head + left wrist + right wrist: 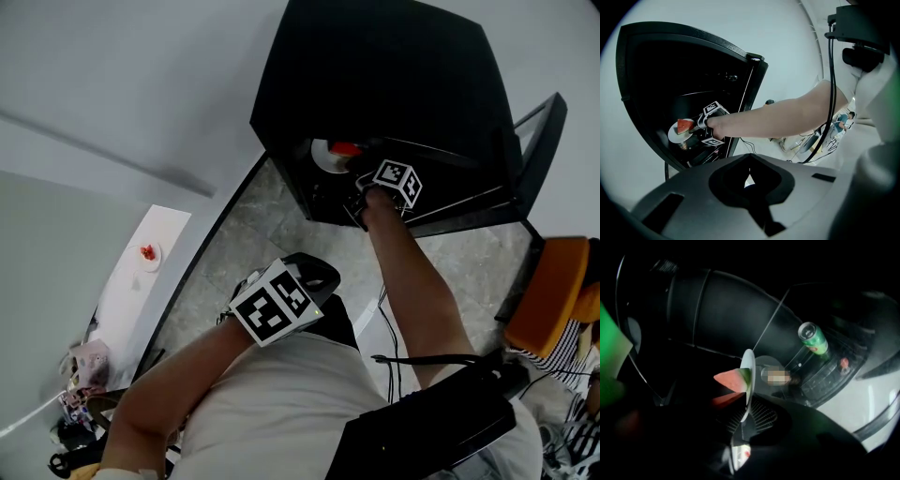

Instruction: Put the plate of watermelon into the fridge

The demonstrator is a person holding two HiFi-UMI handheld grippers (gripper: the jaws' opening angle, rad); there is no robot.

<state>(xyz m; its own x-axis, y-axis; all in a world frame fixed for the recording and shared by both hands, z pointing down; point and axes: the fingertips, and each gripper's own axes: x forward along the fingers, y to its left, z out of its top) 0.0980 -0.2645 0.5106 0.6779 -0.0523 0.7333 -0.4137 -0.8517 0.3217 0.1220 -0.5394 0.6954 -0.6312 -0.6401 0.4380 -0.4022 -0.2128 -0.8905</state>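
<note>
A white plate [323,156] carries a red watermelon wedge [346,148] and sits just inside the open black fridge [394,75]. My right gripper [354,178] is shut on the plate's near rim. In the right gripper view the plate [747,380] shows edge-on between the jaws, with the wedge [732,378] on its left face. The left gripper view shows the plate [674,135] held in the fridge's dark lower part by the right gripper [701,125]. My left gripper [317,274] hangs back near my body, shut and holding nothing.
The fridge door [539,131] stands open to the right, with a green can [813,338] on its shelf. On a white table [127,291] at the left stands a second plate with watermelon [148,253]. An orange chair [553,291] is at the right.
</note>
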